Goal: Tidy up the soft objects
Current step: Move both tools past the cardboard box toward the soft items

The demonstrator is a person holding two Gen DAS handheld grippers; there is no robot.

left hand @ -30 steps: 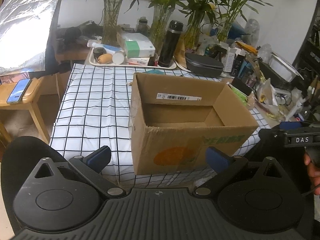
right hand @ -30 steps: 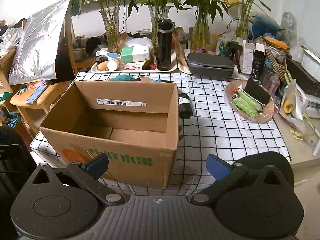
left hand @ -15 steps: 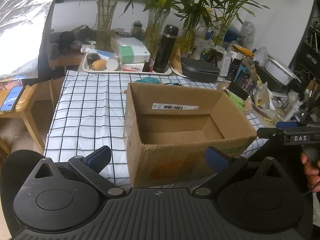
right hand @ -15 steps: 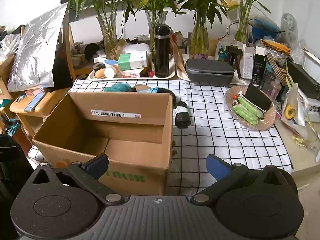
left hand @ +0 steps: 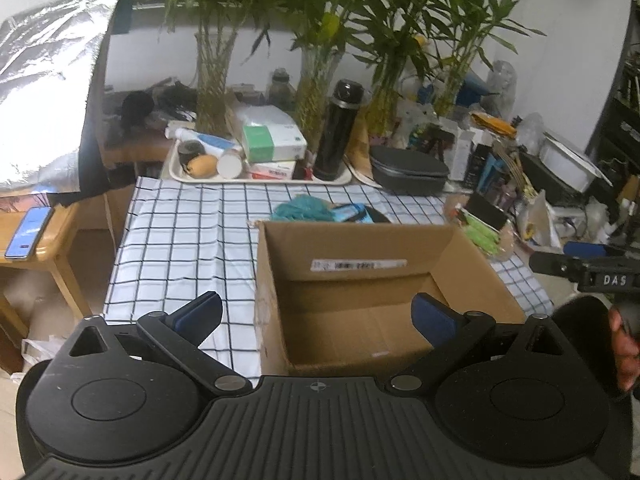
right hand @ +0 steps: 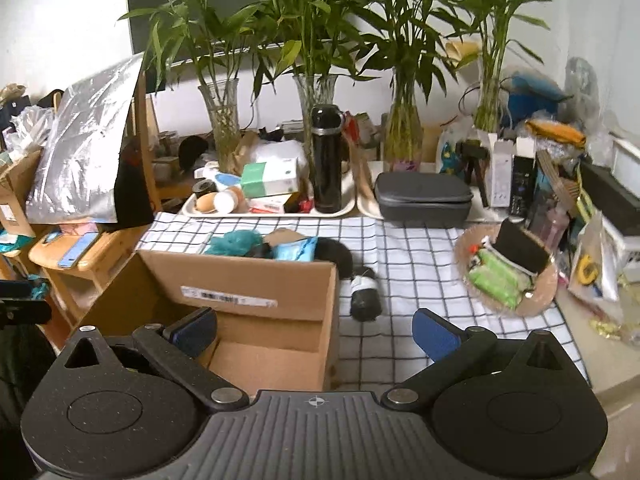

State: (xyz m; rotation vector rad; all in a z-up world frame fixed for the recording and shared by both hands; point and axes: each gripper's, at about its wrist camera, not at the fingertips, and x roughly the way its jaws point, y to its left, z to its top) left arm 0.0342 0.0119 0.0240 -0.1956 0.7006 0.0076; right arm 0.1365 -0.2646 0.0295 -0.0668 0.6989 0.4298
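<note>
An open empty cardboard box (left hand: 372, 280) (right hand: 256, 288) stands on the checked tablecloth. Behind it lie a teal knitted bundle (left hand: 302, 207) (right hand: 236, 243), a blue packet (left hand: 350, 212) (right hand: 296, 249), a black soft item (right hand: 334, 255) and a black roll with a white band (right hand: 365, 294). My left gripper (left hand: 316, 316) is open and empty, raised above the box's near edge. My right gripper (right hand: 314, 330) is open and empty, above the box's near right corner; it also shows at the right edge of the left wrist view (left hand: 592, 270).
A tray (right hand: 268, 210) with a black flask (right hand: 326, 160), tissue box and jars stands at the back, beside a grey case (right hand: 424, 200). Glass vases of bamboo stand behind. A woven dish (right hand: 510, 280) of green packets sits right. A wooden stool with a phone (left hand: 28, 232) stands left.
Both grippers have risen and tilted down over the box, so its inside and the soft items behind it now show. Both stay open and empty.
</note>
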